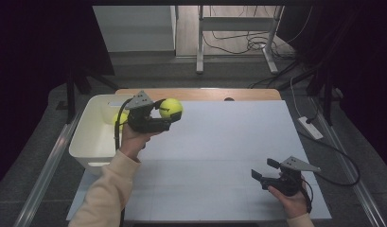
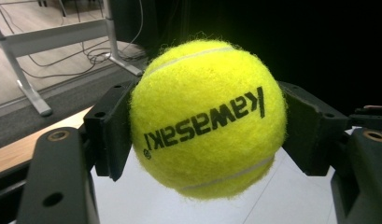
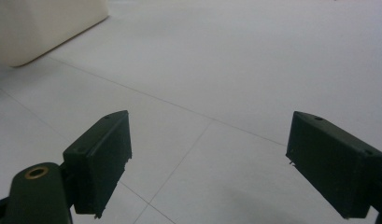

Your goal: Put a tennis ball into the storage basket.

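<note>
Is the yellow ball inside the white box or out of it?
Out. The left gripper holds the tennis ball above the table, beside the white bin.

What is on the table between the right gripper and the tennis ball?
Nothing: in the high view, bare white table separates the right gripper from the tennis ball.

My work surface is a table (image 1: pixel 219 156) covered by a white sheet, with a strip of bare wood showing along its far edge. A cream plastic bin (image 1: pixel 89 139) sits at its left edge. Near my right side, faint seams cross the white surface.
</note>
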